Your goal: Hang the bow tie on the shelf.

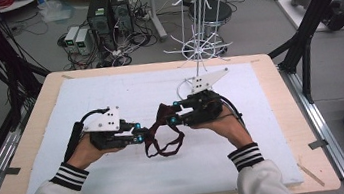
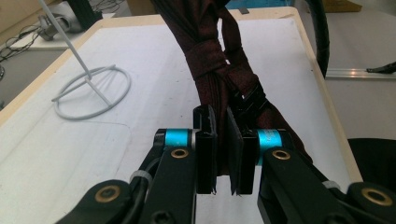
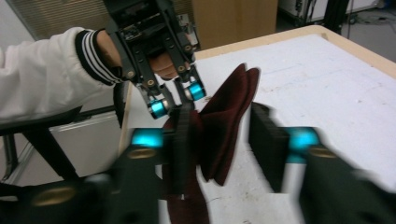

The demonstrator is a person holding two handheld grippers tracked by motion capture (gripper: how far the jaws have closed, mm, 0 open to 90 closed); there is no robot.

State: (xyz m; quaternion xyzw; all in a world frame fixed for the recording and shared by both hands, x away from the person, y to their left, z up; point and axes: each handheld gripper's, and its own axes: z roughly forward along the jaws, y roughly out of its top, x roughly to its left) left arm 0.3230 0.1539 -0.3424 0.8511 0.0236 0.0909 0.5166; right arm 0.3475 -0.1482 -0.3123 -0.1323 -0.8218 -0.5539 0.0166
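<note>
A dark red necktie [image 1: 163, 128] hangs looped between the two grippers above the white mat. My left gripper [image 1: 140, 133] is shut on one end of it; in the left gripper view the tie's knotted folds [image 2: 210, 56] run away from the pinched jaws [image 2: 223, 144]. My right gripper [image 1: 175, 114] comes in from the right. In the right gripper view, which is blurred, a folded part of the tie [image 3: 229, 112] stands between the jaws [image 3: 224, 149]. It lies against the left jaw, with a gap to the right jaw. The left gripper [image 3: 180, 100] faces it, close behind the tie.
A white wire rack [image 1: 199, 43] stands at the mat's far edge, its ring base [image 2: 91, 93] on the white mat [image 1: 119, 174]. The mat covers a wooden table [image 1: 29, 141]. Computers and cables lie on the floor beyond.
</note>
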